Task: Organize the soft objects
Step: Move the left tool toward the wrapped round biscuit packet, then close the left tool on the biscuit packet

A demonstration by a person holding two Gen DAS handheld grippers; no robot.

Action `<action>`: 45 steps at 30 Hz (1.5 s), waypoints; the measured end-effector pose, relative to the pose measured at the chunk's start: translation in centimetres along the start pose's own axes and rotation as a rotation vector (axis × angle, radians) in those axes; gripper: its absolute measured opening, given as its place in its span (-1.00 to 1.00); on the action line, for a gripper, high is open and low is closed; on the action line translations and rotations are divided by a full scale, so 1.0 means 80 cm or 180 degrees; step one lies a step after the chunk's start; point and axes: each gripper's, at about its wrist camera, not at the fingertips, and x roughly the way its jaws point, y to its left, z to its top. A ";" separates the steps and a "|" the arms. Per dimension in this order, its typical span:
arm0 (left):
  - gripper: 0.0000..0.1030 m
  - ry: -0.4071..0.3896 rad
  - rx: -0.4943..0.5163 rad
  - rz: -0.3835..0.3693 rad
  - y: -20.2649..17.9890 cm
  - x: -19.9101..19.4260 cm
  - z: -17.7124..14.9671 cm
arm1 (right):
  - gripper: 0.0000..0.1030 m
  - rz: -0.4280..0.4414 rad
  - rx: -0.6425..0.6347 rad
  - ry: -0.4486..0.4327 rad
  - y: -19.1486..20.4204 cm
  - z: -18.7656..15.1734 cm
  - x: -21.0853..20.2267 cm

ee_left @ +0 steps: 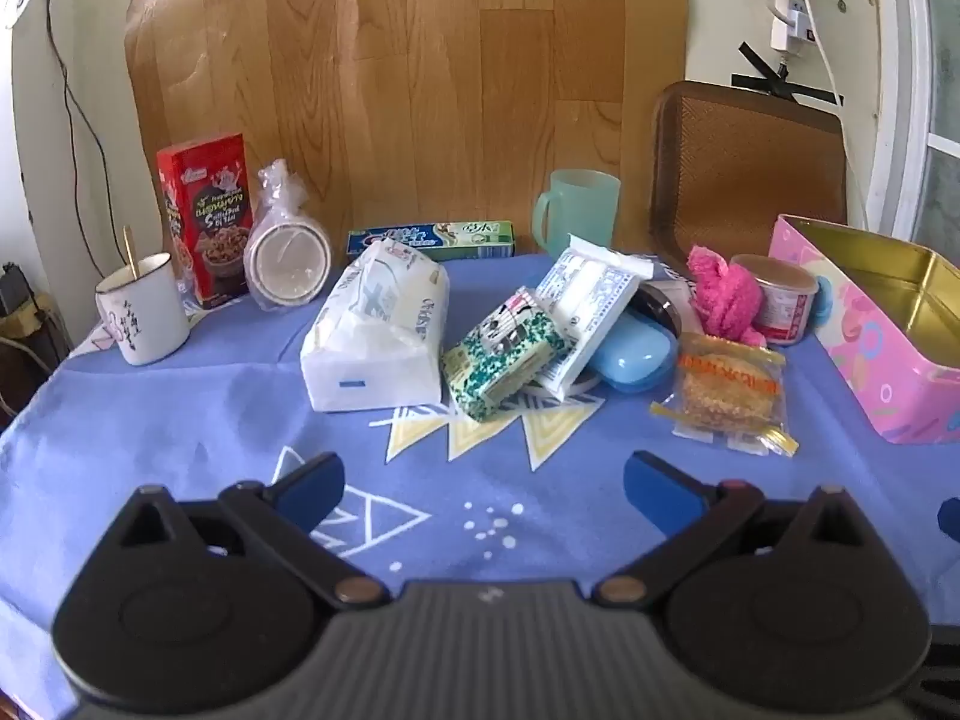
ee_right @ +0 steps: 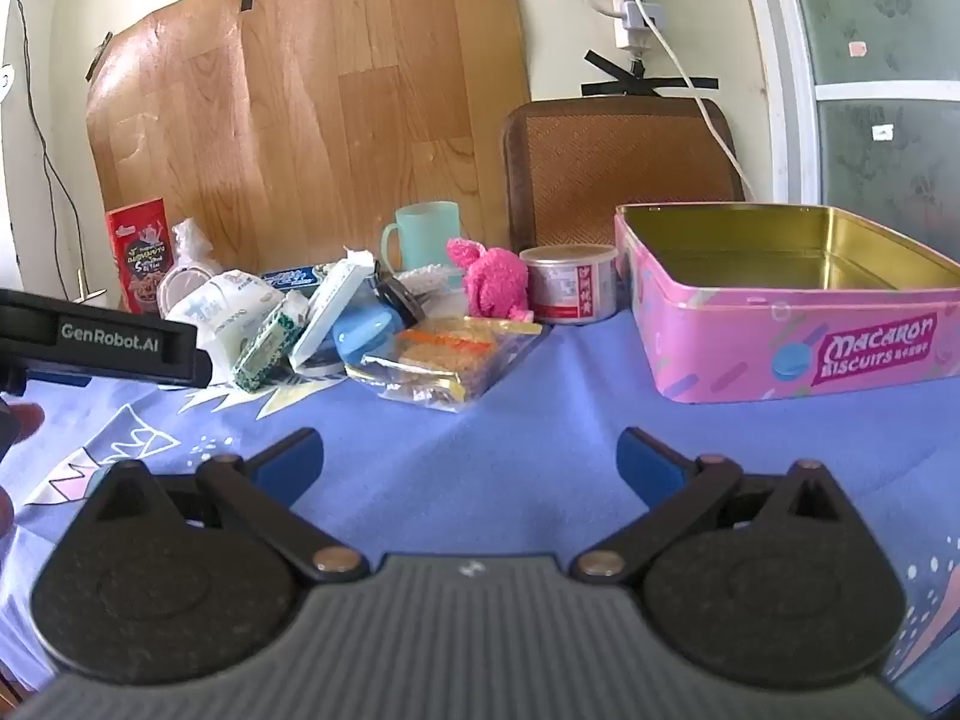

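A white tissue pack lies mid-table, also in the right wrist view. Next to it lie a green-patterned pack, a white-blue pack and a fluffy pink cloth, which shows in the right wrist view. A pink open tin stands at the right, empty inside. My left gripper is open and empty above the cloth in front of the packs. My right gripper is open and empty, in front of a snack bag.
A blue soap case, a small can, a green mug, a toothpaste box, bagged cups, a red box and a white enamel mug stand around. A chair back is behind the table.
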 end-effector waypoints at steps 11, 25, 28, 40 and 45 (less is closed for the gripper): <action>0.99 -0.0188 -0.0532 -0.0564 0.045 0.015 -0.023 | 0.81 0.0195 -0.0118 0.0125 0.005 0.002 0.005; 0.85 -0.0042 -0.0296 -0.0485 0.046 0.041 -0.019 | 0.09 0.0297 -0.0466 0.0208 0.003 0.016 0.037; 0.85 0.0022 -0.0307 -0.0505 0.055 0.044 -0.018 | 0.09 0.0348 -0.0637 0.0223 0.005 0.038 0.063; 0.87 0.0058 -0.0416 -0.0454 0.069 0.038 -0.019 | -0.86 0.0613 -0.0792 0.0524 0.000 0.061 0.114; 0.87 0.0087 -0.0373 -0.0601 0.058 0.043 -0.013 | -0.95 0.0810 -0.0771 0.0616 0.003 0.041 0.078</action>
